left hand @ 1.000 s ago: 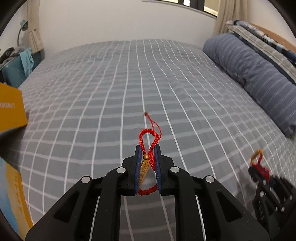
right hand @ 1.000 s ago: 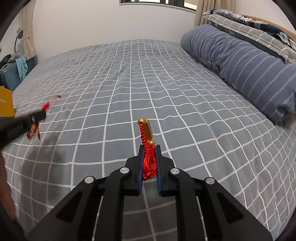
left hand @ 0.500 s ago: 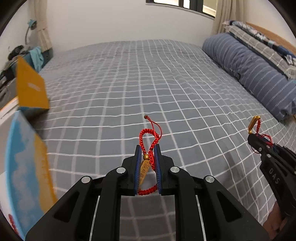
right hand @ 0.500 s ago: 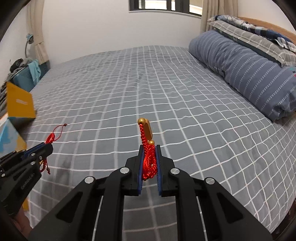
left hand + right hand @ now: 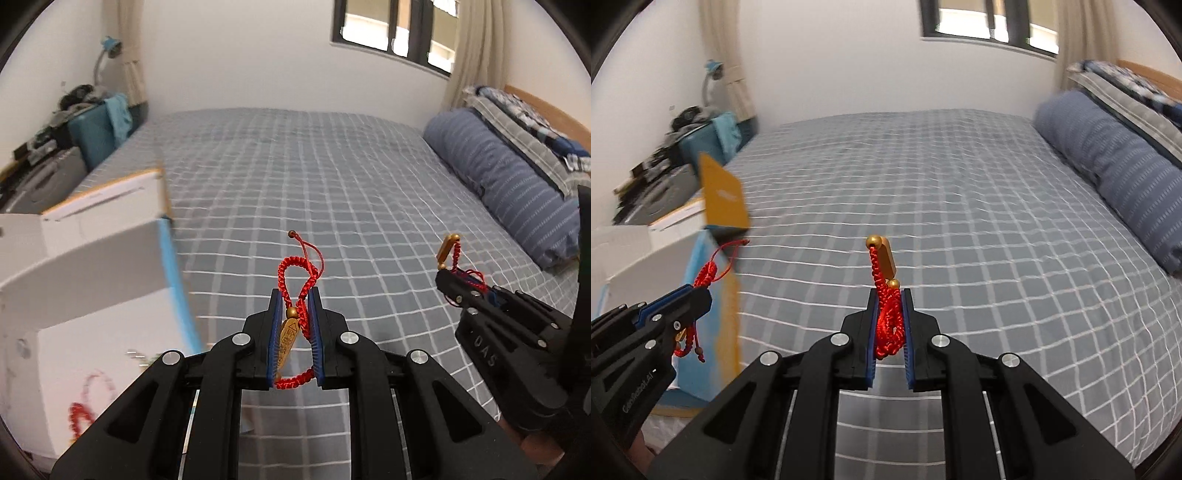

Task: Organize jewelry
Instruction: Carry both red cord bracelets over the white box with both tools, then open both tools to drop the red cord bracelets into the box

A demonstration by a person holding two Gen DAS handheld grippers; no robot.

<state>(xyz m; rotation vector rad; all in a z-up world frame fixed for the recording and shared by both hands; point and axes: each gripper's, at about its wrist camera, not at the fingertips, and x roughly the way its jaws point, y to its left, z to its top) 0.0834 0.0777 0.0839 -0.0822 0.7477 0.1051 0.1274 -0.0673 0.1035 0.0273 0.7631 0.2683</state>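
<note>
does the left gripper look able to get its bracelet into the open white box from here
Probably yes: the left gripper, shut on a red bracelet, has the open white box close on its left, with nothing visible between them.

Each camera sits just behind its own jaws and looks forward and down along them, close over the near edge of the bed (image 5: 332, 177), toward the far wall and window (image 5: 982, 18). Both views share the bed, the blue pillow (image 5: 498, 177) at right and the open box (image 5: 720, 192) at left. Each also catches the other gripper at its side edge.
</note>
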